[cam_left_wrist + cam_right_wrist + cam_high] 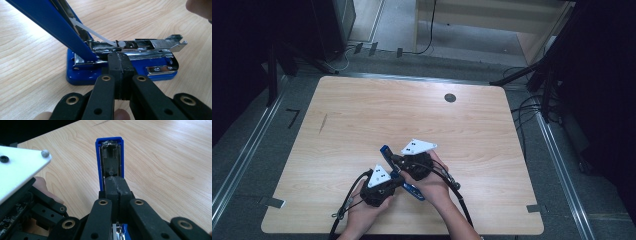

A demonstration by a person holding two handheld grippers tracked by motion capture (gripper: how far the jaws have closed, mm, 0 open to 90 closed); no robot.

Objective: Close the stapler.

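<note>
A pale wooden counter [362, 120] seen from above, with a person's two forearms reaching in from the bottom edge. Each hand holds a black two-jaw tool, and the two meet over a blue stapler [398, 172] lying near the front middle of the counter.

The stapler is swung open: its blue base [120, 71] rests flat on the wood, while the blue top cover [50, 22] is raised at a steep angle, up and away from the base. The bare metal staple rail [147, 46] lies along the base, shiny and exposed.

The left tool [119, 65] sits low at the side of the base, its jaws pressed together with their tips right against the metal rail (whether they pinch any part of it cannot be told from here). A white spring strip runs from the raised cover down to the rail just above those tips.

The right tool [117, 186] has its jaws pressed together too, their tips against the underside of the raised cover [109, 162], whose inner metal channel faces the camera. Whether they actually pinch its edge cannot be told.

In the high view the left tool [387, 182] is at the near side of the stapler and the right tool [404, 165] just beyond it, each topped by a grey triangular plate. A small dark round hole [450, 97] sits in the far part of the counter, well apart from the hands
</note>
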